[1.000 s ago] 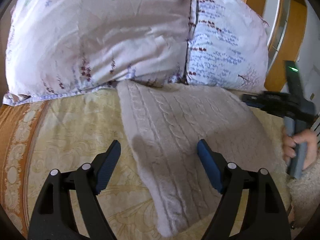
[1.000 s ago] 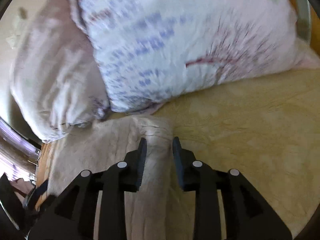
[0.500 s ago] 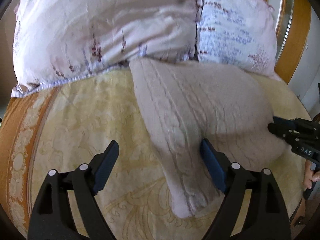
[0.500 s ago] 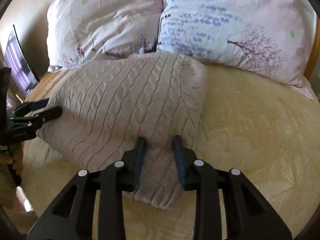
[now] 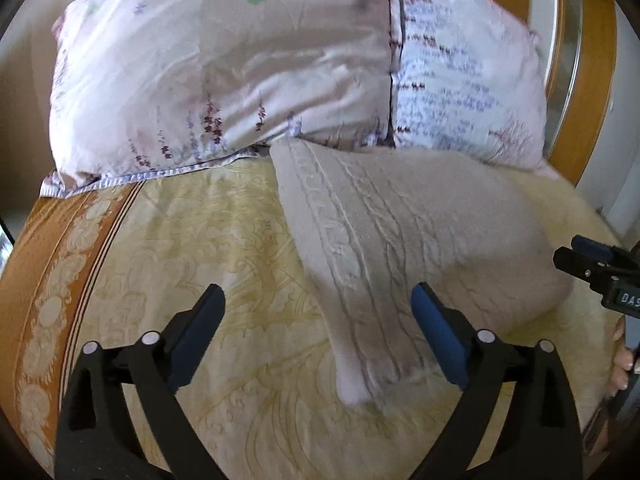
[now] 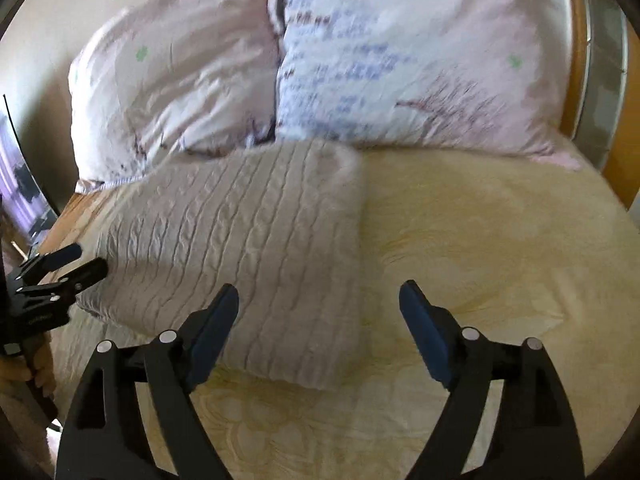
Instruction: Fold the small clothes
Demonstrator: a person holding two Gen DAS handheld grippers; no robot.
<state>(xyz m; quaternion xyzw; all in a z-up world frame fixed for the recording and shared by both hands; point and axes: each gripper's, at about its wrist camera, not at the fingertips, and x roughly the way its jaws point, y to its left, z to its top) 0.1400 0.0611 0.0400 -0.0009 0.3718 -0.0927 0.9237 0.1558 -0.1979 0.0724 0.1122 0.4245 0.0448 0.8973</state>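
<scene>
The folded beige cable-knit sweater (image 6: 256, 240) lies flat on my yellow patterned bedspread (image 6: 480, 240), its far edge against the two floral pillows (image 5: 224, 72). My left gripper (image 5: 318, 320) is opening wide, with the sweater's near corner below and between its fingers, unpinched. My right gripper (image 6: 318, 312) is opening too, hovering over the sweater's near edge, apparently not touching. There are no containers here that I can see.

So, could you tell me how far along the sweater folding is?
Done: the sweater lies folded into a compact block on the bedspread, below the pillows. In hand: nothing; both the left gripper and right gripper are opening, gripping no cloth. Left: perhaps tidying its loose end.
</scene>
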